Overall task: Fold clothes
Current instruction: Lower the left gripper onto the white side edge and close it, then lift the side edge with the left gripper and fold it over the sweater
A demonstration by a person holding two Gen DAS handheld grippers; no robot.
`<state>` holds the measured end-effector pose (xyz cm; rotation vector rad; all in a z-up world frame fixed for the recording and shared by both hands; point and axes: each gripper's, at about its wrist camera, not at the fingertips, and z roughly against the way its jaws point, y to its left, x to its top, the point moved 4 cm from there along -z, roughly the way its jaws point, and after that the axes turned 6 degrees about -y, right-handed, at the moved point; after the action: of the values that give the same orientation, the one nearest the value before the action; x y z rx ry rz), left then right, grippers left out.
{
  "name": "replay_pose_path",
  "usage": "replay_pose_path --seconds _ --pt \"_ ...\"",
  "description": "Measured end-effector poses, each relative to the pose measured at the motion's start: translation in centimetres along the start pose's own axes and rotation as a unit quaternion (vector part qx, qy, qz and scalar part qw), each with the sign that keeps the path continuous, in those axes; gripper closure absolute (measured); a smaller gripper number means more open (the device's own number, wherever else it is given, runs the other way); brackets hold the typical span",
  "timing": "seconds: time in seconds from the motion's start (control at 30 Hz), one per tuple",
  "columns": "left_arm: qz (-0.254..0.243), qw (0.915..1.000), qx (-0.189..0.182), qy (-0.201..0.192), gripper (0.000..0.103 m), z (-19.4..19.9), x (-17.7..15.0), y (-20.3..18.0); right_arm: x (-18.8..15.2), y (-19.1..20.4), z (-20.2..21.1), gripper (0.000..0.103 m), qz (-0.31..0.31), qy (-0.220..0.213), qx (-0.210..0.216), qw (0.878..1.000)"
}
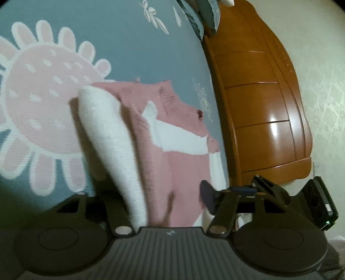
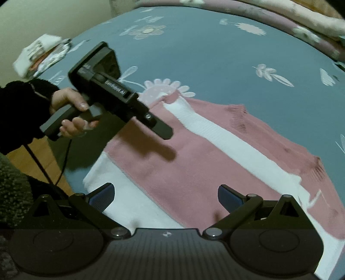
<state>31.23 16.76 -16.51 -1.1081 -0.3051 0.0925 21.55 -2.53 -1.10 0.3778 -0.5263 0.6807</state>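
Note:
A pink sweater [image 2: 194, 163] with white bands lies flat on the blue flowered bedsheet [image 2: 215, 53]. One white strip [image 2: 226, 137] runs across it. A hand [image 2: 66, 101] in a black sleeve holds my left gripper [image 2: 166, 133] just above the sweater's pink part, its shadow below it. In the left wrist view a blurred white band [image 1: 107, 140] rises close in front of the left gripper [image 1: 170, 193] and hides its left finger. The right finger [image 1: 207, 193] stands apart from the band, with pink cloth showing in the gap. My right gripper [image 2: 166, 196] hangs wide open over the sweater's near edge.
A wooden headboard [image 1: 258, 107] stands against the pale wall, with pillows [image 1: 204, 17] beside it. A rolled quilt [image 2: 280, 17] lies along the far side of the bed. A white patterned bundle [image 2: 41, 53] sits at the left edge, above wooden floor [image 2: 38, 155].

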Motion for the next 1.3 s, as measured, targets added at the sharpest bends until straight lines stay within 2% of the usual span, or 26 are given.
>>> replay_pose_path --seconds 0.03,0.1,0.23,0.67,0.87,1.3 --pt "0.004 1.0000 0.009 0.000 0.081 0.2 0.0 0.5 -0.1 0.1 0.2 0.000 -0.005 -0.001 -0.005 1.000" --pt "0.024 0.9997 0.006 0.000 0.081 0.4 0.0 1.3 -0.3 0.2 0.5 0.000 -0.014 -0.003 -0.013 1.000" --pt "0.003 0.9996 0.028 0.000 0.081 0.5 -0.2 0.3 -0.5 0.4 1.2 0.000 -0.029 -0.002 -0.036 0.999" --pt "0.005 0.9958 0.091 0.008 0.085 1.2 0.0 -1.8 -2.0 -1.2 2.7 0.000 -0.062 0.001 -0.091 0.994" --pt "-0.001 0.9922 0.125 0.003 0.085 1.0 -0.4 -3.2 -3.4 -2.2 3.4 0.000 -0.045 -0.005 -0.092 0.995" --pt "-0.027 0.9794 0.199 -0.025 0.085 0.5 -1.6 -6.7 -4.7 -4.9 4.0 0.000 0.001 -0.020 -0.063 0.998"
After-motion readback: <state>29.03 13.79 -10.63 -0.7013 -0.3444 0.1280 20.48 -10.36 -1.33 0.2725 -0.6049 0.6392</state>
